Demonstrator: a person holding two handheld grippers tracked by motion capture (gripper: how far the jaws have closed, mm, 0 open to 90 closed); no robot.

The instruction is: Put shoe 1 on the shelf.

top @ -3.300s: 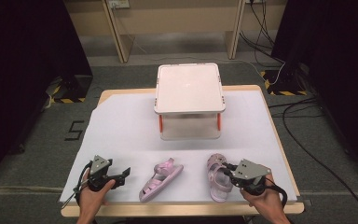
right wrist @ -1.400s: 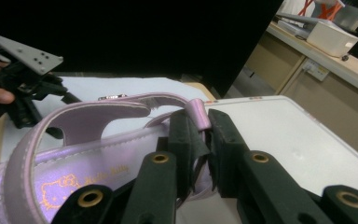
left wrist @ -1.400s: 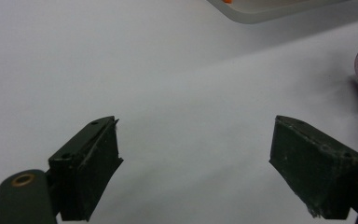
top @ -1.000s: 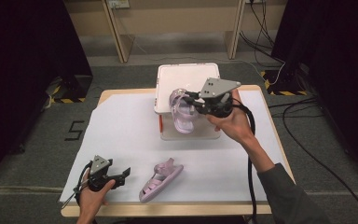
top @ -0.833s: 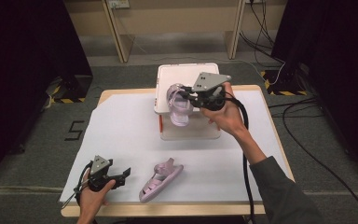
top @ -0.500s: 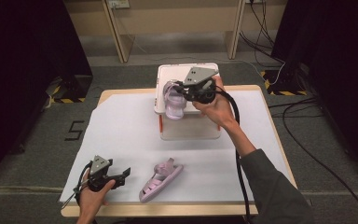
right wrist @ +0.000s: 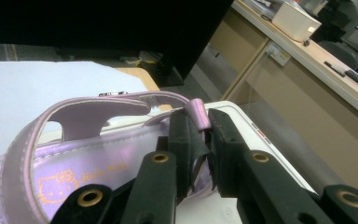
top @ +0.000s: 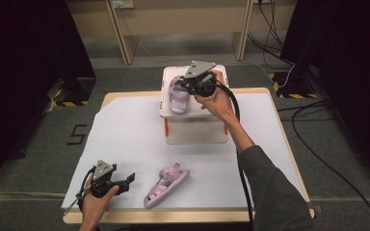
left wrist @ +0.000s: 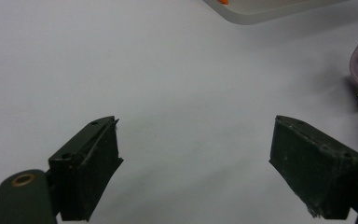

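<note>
Over the lid of the white box (top: 193, 103), one purple sandal (top: 178, 95) has been carried from the bench, clamped in the right gripper (top: 189, 86), while the left gripper (top: 125, 179) rests open beside the other sandal (top: 165, 186), next for lifting.

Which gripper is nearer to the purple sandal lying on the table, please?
Left. The left gripper sits open just beside that sandal; the right gripper holds the other sandal over the box.

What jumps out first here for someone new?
The right gripper, shut on a strap of a purple sandal, holds it over the lid of the white box at the table's far side. Its twin, the second sandal, lies on the white sheet near the front edge, beside the open left gripper.
</note>
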